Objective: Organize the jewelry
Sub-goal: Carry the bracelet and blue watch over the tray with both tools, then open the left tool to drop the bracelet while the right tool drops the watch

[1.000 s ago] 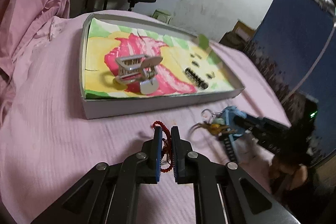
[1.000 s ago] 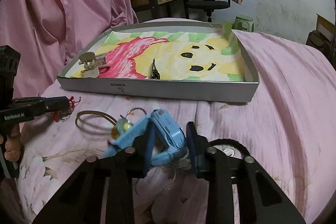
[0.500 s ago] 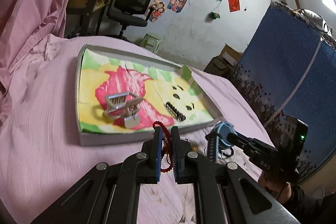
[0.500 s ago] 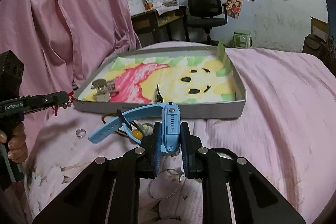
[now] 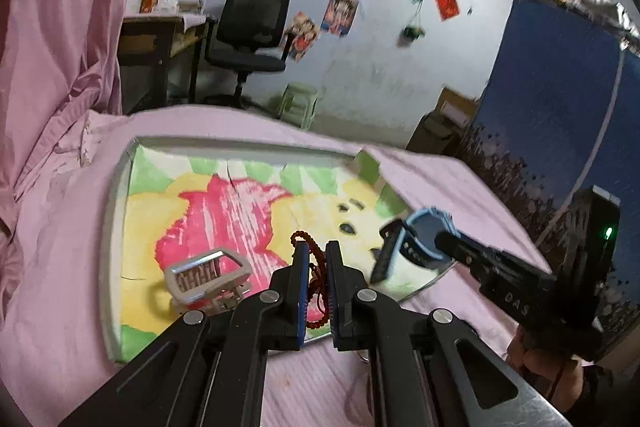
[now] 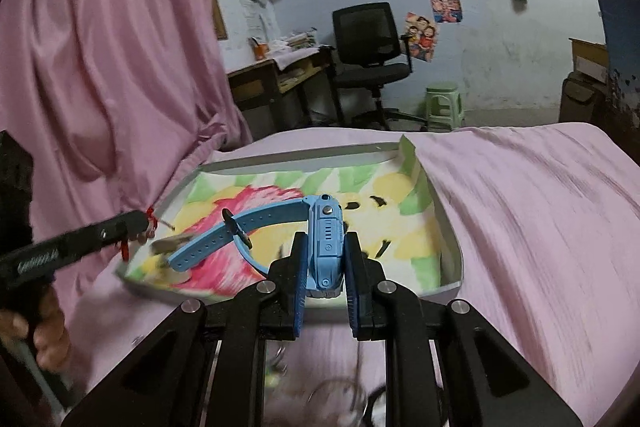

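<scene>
A shallow grey tray (image 5: 114,227) lined with a pink, yellow and green drawing lies on the pink bed. Inside it, near the front left, sits a silver hair clip (image 5: 208,275). My left gripper (image 5: 316,259) is shut on a red beaded bracelet (image 5: 314,247) and hangs over the tray's front edge. My right gripper (image 6: 326,259) is shut on the body of a blue watch (image 6: 326,235), whose strap trails left above the tray (image 6: 450,239). In the right wrist view the left gripper (image 6: 140,223) shows at the tray's left corner. In the left wrist view the right gripper (image 5: 400,247) carries the watch (image 5: 428,227).
Loose rings and bangles (image 6: 340,387) lie blurred on the bedsheet under the right gripper. A pink curtain (image 6: 100,67) hangs at the left. Beyond the bed stand a black office chair (image 6: 368,47), a desk (image 6: 280,75) and a green stool (image 6: 444,103).
Both grippers rose off the bedsheet and moved forward to the tray's front edge. The right gripper closed on the blue watch and lifted it. The left kept hold of the red bracelet.
</scene>
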The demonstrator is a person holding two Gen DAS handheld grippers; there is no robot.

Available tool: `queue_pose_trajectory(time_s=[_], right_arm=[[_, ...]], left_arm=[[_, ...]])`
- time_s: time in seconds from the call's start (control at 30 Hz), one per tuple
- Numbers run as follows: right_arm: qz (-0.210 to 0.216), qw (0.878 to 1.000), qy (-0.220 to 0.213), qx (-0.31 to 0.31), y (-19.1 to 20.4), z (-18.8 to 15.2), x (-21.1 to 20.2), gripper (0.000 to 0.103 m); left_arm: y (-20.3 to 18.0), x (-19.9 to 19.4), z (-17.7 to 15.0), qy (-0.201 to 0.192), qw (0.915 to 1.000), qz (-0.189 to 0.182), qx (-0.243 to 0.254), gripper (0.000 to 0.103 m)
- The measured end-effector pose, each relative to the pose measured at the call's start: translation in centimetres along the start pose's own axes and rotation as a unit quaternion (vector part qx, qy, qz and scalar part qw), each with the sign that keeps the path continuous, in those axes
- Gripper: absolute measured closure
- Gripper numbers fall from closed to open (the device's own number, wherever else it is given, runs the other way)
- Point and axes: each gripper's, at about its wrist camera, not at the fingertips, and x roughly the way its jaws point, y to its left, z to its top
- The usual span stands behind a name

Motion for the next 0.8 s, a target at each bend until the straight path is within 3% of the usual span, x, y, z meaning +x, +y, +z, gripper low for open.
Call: queue_pose_trajectory(time_s=[0.23,0.47,0.63,0.73,0.8], right_arm=[[-0.04,0.998,0.053,-0.002,-0.2,0.1,4.3,0.088],[-0.047,0.994,0.095,-0.004,-0.6,-0.8,6.5,0.087],[-0.044,0.994,0.098,-0.005,-0.6,-1.0,6.4,0.087],[-0.038,0.995,0.091,-0.003,-0.7,-1.1,5.9,0.084],[-0.04,0.996,0.08,-0.003,-0.8,-1.1,5.2,0.07]], left_arm=[[-0.1,3.8,-0.9,0.065,0.9974,0.03,-0.002,0.095],[0.0,5.5,-1.5,0.109,0.9929,0.048,-0.005,0.094],[0.3,4.9,-1.7,0.099,0.994,0.044,-0.016,0.093],[0.5,4.5,-1.8,0.094,0.9942,0.049,-0.02,0.086],[0.7,3.8,-2.0,0.084,0.9949,0.049,-0.027,0.079]])
